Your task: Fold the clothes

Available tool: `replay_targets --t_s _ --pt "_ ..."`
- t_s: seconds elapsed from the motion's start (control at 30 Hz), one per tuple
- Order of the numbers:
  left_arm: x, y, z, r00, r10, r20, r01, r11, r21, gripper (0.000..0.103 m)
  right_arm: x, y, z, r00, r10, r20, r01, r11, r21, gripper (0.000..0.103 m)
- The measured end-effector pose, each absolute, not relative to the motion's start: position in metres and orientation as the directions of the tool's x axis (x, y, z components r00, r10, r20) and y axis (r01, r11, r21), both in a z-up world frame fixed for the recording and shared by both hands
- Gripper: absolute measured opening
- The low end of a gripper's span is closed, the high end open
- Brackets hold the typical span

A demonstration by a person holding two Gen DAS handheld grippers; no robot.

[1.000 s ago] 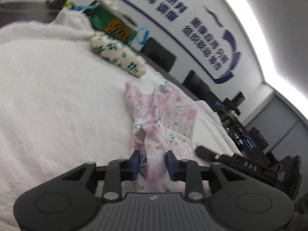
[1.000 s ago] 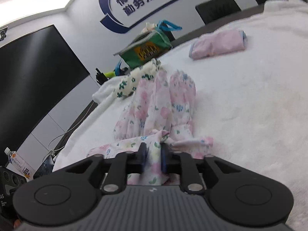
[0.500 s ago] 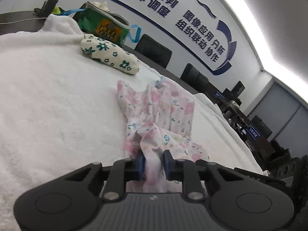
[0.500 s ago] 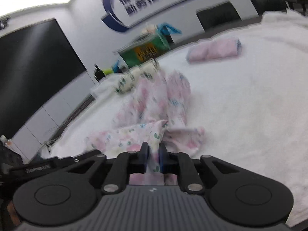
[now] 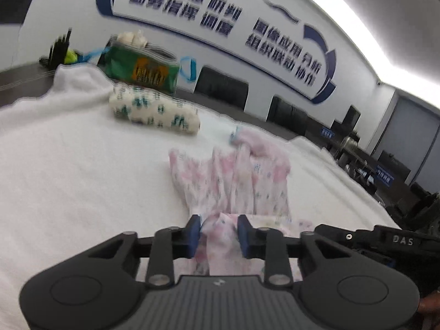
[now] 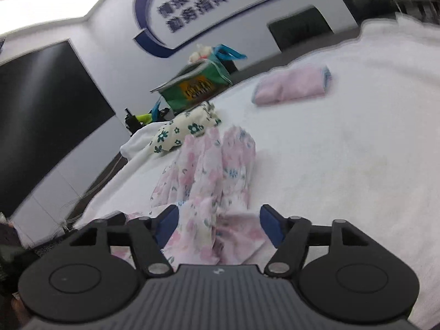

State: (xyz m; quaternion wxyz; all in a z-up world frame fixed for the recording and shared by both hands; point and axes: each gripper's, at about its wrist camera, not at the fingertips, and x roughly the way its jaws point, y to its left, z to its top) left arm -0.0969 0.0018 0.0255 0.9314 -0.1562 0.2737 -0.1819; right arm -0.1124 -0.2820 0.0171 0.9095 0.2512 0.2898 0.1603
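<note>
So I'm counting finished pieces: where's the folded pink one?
In the right wrist view the folded pink garment lies far right on the white blanket, right of the green bag.

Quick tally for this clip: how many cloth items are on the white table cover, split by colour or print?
Pink floral garment, unfolded, between both grippers: 1
Cream bundle with green flowers, folded: 1
Plain pink bundle, folded: 1
Total: 3
</note>
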Motion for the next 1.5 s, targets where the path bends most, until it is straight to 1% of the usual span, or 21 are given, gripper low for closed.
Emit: replay_targets --t_s 0.03,0.07,0.17,0.23,0.33,0.4,0.5,0.57,0.63,0.67,0.73,0.83,0.9,1.03,1.1,1.17,1.23,1.3,1.37,1.43,1.5 --pt "-0.096 0.001 0.023 0.777 -0.429 -0.460 0.252 0.883 -0.396 0.025 -0.111 -0.279 0.015 0.776 0.451 -0.441 -0.155 0.813 0.561 0.014" --pt "-0.094 0.000 0.020 0.771 -0.432 -0.468 0.251 0.881 -0.401 0.025 -0.110 -0.276 0.014 0.772 0.464 -0.434 -0.165 0.806 0.568 0.010" --pt "-0.091 -0.001 0.013 0.759 -0.420 -0.498 0.245 0.893 -0.378 0.027 -0.107 -0.265 0.016 0.778 0.452 -0.437 -0.190 0.831 0.522 0.007" --pt "-0.091 -0.001 0.009 0.759 -0.414 -0.503 0.239 0.896 -0.375 0.029 -0.100 -0.259 0.012 0.769 0.421 -0.481 -0.172 0.861 0.479 0.008" --pt "-0.090 -0.002 0.009 0.763 -0.408 -0.501 0.249 0.901 -0.355 0.028 -0.096 -0.251 0.011 0.774 0.361 -0.520 -0.167 0.909 0.382 0.020" --pt "-0.092 -0.003 0.010 0.766 -0.405 -0.500 0.255 0.905 -0.341 0.028 -0.102 -0.246 0.022 0.810 0.312 -0.496 -0.191 0.941 0.280 0.036" --pt "-0.092 -0.005 0.012 0.765 -0.403 -0.503 0.258 0.907 -0.334 0.028 -0.113 -0.245 0.041 0.866 0.270 -0.421 -0.234 0.963 0.136 0.036" --pt "-0.090 -0.003 0.012 0.758 -0.411 -0.507 0.258 0.902 -0.347 0.029 -0.122 -0.240 0.047 0.848 0.349 -0.399 -0.369 0.929 0.026 0.039" --pt "-0.087 0.001 0.012 0.744 -0.429 -0.512 0.256 0.891 -0.376 0.029 -0.131 -0.235 0.052 0.805 0.443 -0.394 -0.513 0.854 -0.088 0.056" --pt "-0.085 0.003 0.012 0.736 -0.439 -0.515 0.254 0.885 -0.390 0.029 -0.135 -0.232 0.054 0.778 0.487 -0.396 -0.577 0.804 -0.145 0.067" --pt "-0.081 0.006 0.013 0.720 -0.455 -0.524 0.251 0.874 -0.415 0.029 -0.145 -0.227 0.059 0.714 0.568 -0.409 -0.687 0.681 -0.254 0.072" --pt "-0.077 0.009 0.014 0.702 -0.468 -0.536 0.248 0.867 -0.433 0.029 -0.141 -0.214 0.045 0.606 0.587 -0.537 -0.792 0.512 -0.334 0.072" --pt "-0.076 0.008 0.015 0.697 -0.469 -0.543 0.251 0.868 -0.428 0.029 -0.136 -0.207 0.033 0.559 0.579 -0.594 -0.828 0.423 -0.367 0.072" --pt "-0.075 0.006 0.016 0.691 -0.465 -0.553 0.252 0.872 -0.419 0.029 -0.123 -0.207 0.028 0.516 0.582 -0.629 -0.857 0.357 -0.372 0.070" --pt "-0.074 0.007 0.017 0.686 -0.471 -0.555 0.256 0.870 -0.422 0.030 -0.113 -0.209 0.031 0.504 0.576 -0.644 -0.863 0.360 -0.354 0.055" --pt "-0.073 0.009 0.017 0.678 -0.482 -0.556 0.262 0.864 -0.430 0.032 -0.106 -0.213 0.034 0.476 0.584 -0.658 -0.878 0.360 -0.315 0.053" --pt "-0.071 0.013 0.019 0.668 -0.498 -0.553 0.276 0.856 -0.438 0.037 -0.103 -0.214 0.037 0.449 0.595 -0.667 -0.891 0.359 -0.278 0.051" --pt "-0.074 0.025 0.023 0.689 -0.493 -0.531 0.266 0.854 -0.448 0.055 -0.102 -0.215 0.040 0.428 0.603 -0.673 -0.900 0.357 -0.252 0.047" --pt "-0.085 0.042 0.028 0.739 -0.498 -0.453 0.306 0.848 -0.433 0.055 -0.101 -0.215 0.041 0.418 0.611 -0.673 -0.903 0.359 -0.236 0.044" --pt "-0.098 0.054 0.034 0.749 -0.534 -0.393 0.403 0.837 -0.369 0.060 -0.099 -0.216 0.042 0.409 0.620 -0.669 -0.907 0.359 -0.221 0.041" --pt "-0.110 0.051 0.038 0.738 -0.570 -0.360 0.514 0.821 -0.247 0.076 -0.096 -0.218 0.043 0.393 0.634 -0.667 -0.913 0.357 -0.198 0.040"
